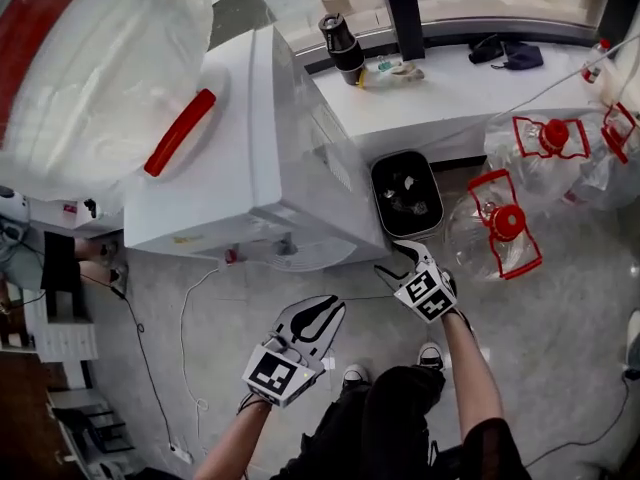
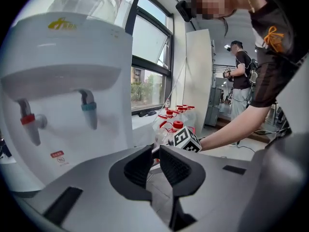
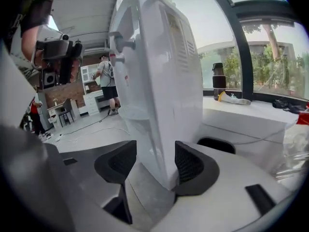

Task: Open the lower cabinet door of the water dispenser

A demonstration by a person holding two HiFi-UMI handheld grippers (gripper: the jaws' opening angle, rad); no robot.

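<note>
The white water dispenser (image 1: 270, 148) stands ahead of me with a large clear bottle (image 1: 90, 68) on top. In the left gripper view its front (image 2: 63, 81) shows a red tap (image 2: 30, 124) and a blue tap (image 2: 89, 111); the lower cabinet door is hidden behind the gripper body. My left gripper (image 1: 322, 313) is low in front of the dispenser, its jaws (image 2: 154, 161) drawn to a narrow slit with nothing between them. My right gripper (image 1: 402, 260) is near the dispenser's lower right corner. Its jaws (image 3: 155, 163) are wide apart, with the dispenser's corner edge (image 3: 159, 81) just beyond them, untouched.
A black bin (image 1: 405, 190) sits on the floor right of the dispenser. Beside it lie clear water bottles with red caps (image 1: 505, 223). A white ledge (image 1: 470, 88) behind carries a dark flask (image 1: 342, 43). A cable (image 1: 185, 338) runs over the floor at left. Another person (image 2: 239, 76) stands far off.
</note>
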